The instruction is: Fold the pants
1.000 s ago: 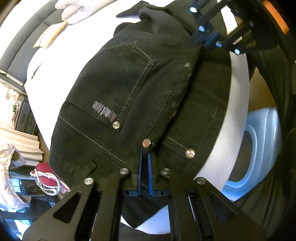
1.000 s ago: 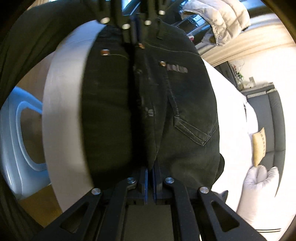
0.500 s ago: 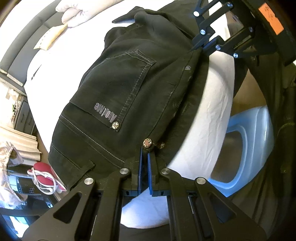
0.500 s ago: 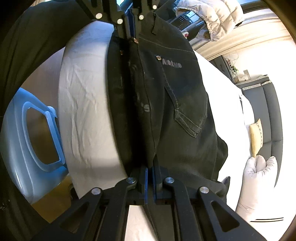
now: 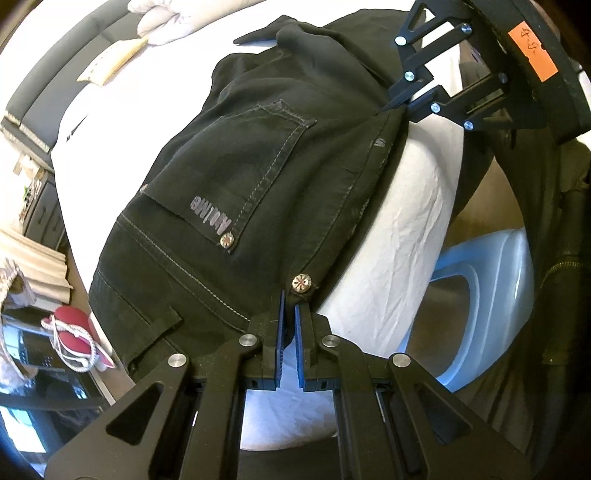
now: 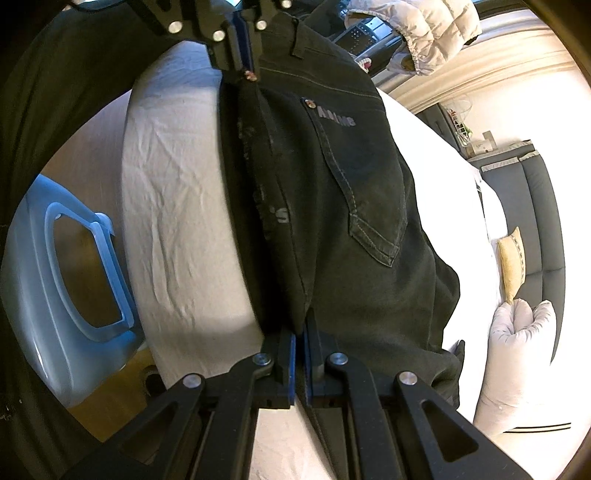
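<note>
Left wrist view is showing both tools, left tool [image 5: 289, 314] and right tool [image 6: 300, 332], pinching the black pants [image 5: 258, 177] along their folded edge over the white bed [image 5: 399, 229].

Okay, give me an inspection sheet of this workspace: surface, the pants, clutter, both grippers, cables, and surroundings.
Surface: bed with white sheet, wrinkled near the edge.
Job's things: black pants folded along the seat seam, back pocket up, held stretched over the bed edge.
Clutter: white pillow and yellow cushion at the far side.
Grippers: left gripper shut on the waistband by a rivet; right gripper shut on the crotch end.
Cables: nothing seen.
Surroundings: blue plastic basket on the floor, grey headboard, white puffer jacket.
</note>
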A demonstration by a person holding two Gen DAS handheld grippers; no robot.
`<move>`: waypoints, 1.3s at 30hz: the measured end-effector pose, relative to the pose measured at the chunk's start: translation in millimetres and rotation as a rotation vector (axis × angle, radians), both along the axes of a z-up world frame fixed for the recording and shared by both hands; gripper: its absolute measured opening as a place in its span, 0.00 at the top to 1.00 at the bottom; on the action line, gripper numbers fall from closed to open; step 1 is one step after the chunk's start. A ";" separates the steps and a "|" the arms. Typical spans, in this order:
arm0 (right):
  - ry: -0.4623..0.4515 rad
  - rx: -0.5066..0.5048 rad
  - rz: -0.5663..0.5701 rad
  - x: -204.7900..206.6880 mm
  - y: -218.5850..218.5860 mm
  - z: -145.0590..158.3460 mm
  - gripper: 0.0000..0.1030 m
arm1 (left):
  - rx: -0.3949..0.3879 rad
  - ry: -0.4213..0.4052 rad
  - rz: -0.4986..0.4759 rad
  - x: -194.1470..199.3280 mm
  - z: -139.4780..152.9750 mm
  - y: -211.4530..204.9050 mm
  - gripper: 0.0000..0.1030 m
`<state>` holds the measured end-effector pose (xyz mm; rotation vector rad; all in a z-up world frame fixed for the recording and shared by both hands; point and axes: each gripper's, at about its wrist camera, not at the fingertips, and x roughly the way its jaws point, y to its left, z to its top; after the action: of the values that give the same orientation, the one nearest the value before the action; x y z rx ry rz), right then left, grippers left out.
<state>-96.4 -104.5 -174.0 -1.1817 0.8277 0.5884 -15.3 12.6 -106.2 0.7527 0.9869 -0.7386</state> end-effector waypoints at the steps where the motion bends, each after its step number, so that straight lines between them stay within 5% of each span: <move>1: -0.003 -0.003 0.001 -1.0 0.4 -0.4 0.95 | -0.008 0.000 0.011 0.4 -0.2 0.3 0.97; 7: 0.001 -0.026 0.003 0.0 4.6 -9.4 0.93 | -0.047 0.009 0.076 4.2 1.6 5.4 0.93; 14: 0.001 0.020 -0.045 1.0 1.6 -7.6 0.93 | -0.089 0.078 0.143 9.6 54.2 32.3 0.89; 19: -0.005 0.029 -0.068 1.2 0.8 -6.6 0.93 | -0.387 0.107 0.267 49.3 90.1 13.9 0.89; 23: -0.007 0.053 -0.106 2.8 -0.7 -4.9 0.93 | -0.415 0.154 0.292 74.6 53.0 -34.5 0.89; 26: -0.016 0.101 -0.154 4.7 -4.7 -2.9 0.92 | -0.321 0.268 0.371 91.7 -6.7 -59.2 0.89; 28: -0.033 0.129 -0.200 5.0 -9.9 -0.2 0.85 | -0.347 0.230 0.380 90.3 -15.7 -59.5 0.89; 31: -0.028 0.260 -0.292 6.2 -29.2 20.6 0.61 | -0.373 0.272 0.421 94.2 -11.5 -53.0 0.89; 32: 0.002 0.343 -0.339 9.9 -40.9 31.7 0.46 | -0.374 0.273 0.424 95.2 -10.9 -52.7 0.89; 33: 0.044 0.486 -0.413 18.0 -63.0 49.7 0.42 | -0.373 0.270 0.429 96.2 -10.5 -53.7 0.89; 39: 0.022 0.874 -0.834 95.1 -189.6 104.0 0.40 | -0.385 0.267 0.475 91.4 -15.5 -48.9 0.89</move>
<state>-1.3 -294.0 -69.9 0.0063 0.8558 0.2029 76.1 -36.3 -121.7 0.0731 1.1639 -0.5908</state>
